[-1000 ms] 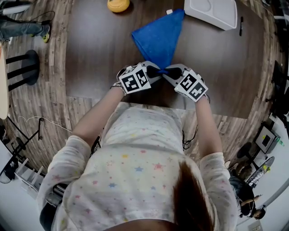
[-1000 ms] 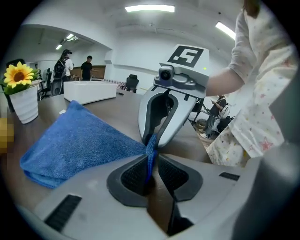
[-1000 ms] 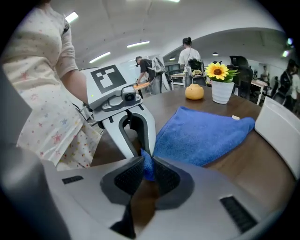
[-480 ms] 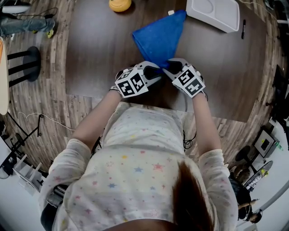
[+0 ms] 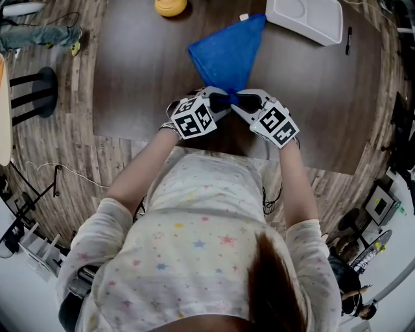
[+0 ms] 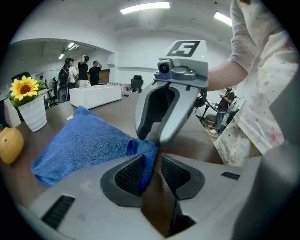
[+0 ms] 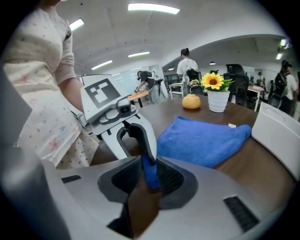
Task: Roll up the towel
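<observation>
Overall, a dark wooden table carries every item. A blue towel lies flat on it near the middle. Its broad end faces the far edge and it tapers to a narrow corner at the near side. A white tray sits at the far right of the table, near the towel's far corner.

Both grippers meet tip to tip at the narrow corner, angled downward.

- The left gripper has a fold of the towel between its jaws. The cloth lies against one pad, and a strip of bare table shows between the cloth and the other pad. These jaws have just been opening and stand at a narrow gap, with no clamp on the cloth.
- The right gripper has its jaws drawn close together on the same corner. Both pads press a thin fold of blue cloth.

A white pot with a sunflower stands at the far edge. A yellow round object sits beside it. A dark pen lies right of the tray.
</observation>
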Available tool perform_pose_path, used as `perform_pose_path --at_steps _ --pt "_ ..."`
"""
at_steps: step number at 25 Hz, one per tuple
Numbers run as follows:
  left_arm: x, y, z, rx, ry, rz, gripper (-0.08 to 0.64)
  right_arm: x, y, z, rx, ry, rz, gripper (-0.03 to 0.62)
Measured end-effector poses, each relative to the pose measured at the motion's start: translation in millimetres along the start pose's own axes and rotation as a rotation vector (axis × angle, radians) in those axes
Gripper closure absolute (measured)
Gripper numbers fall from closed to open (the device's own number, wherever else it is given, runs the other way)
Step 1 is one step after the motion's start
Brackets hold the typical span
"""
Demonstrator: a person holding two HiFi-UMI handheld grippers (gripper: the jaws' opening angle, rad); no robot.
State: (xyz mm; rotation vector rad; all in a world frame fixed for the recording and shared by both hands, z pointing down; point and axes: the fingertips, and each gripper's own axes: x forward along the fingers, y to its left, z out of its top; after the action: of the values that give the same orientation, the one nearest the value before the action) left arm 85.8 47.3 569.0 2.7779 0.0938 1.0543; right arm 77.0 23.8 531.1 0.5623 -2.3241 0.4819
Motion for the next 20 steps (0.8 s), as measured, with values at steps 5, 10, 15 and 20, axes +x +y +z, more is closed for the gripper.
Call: perform_pose_path --at_steps 5,10,15,20 --pt "-3.1 0.3 -1.7 0.066 0.032 0.006 0.442 11.9 4.3 -18.3 -0.021 0.068 0.013 0.446" --pt "-5.4 0.5 -3.6 0.064 0.022 -0.027 0.432 15.7 4.1 -26.1 -0.071 0.112 0.016 0.446" --pt "-3.6 9.4 -3.3 0.06 0.037 -0.015 0.447 20.5 -3.5 -31.2 -0.172 0.169 -0.024 0.492" --pt "-4.0 14.9 -2.2 0.025 0.03 -0.009 0.493 20.9 -6.5 -30.2 -0.18 0.176 -0.029 0.513"
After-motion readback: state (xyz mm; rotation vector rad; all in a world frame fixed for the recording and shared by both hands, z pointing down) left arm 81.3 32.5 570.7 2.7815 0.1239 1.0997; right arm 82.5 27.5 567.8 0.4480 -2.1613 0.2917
